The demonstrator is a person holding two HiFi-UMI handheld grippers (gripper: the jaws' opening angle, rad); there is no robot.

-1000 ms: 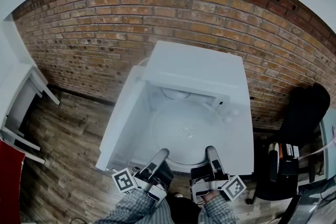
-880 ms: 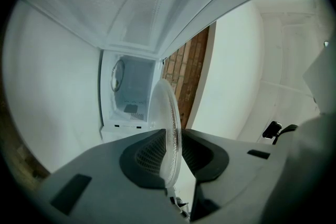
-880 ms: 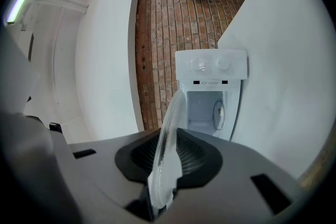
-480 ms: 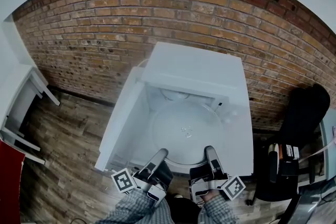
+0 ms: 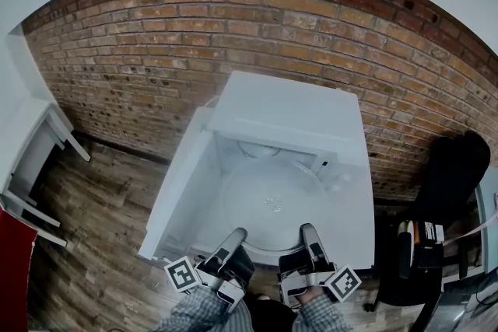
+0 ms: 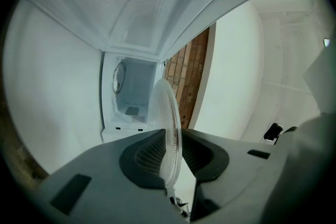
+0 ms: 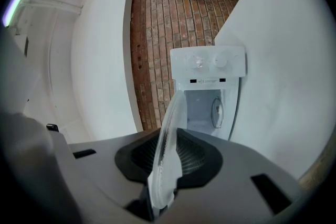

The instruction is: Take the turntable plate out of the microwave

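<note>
Quick count: one microwave [image 5: 284,101], one turntable plate [image 5: 268,202], and two grippers, so a left gripper [image 5: 236,237] and a right gripper [image 5: 308,235]. Two knobs [image 7: 198,62] on the microwave's panel. One black chair [image 5: 455,163] off to the side.

Open microwave door [image 5: 175,194] walls off left; brick wall [image 5: 156,50] behind microwave [image 5: 288,109]; black chair [image 5: 450,171] crowds right; wooden floor [image 5: 101,233] far left open.

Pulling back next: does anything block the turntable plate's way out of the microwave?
Nothing visible does. The left tongs and right tongs grip the turntable plate by its near rim; the door stands open at left.
</note>
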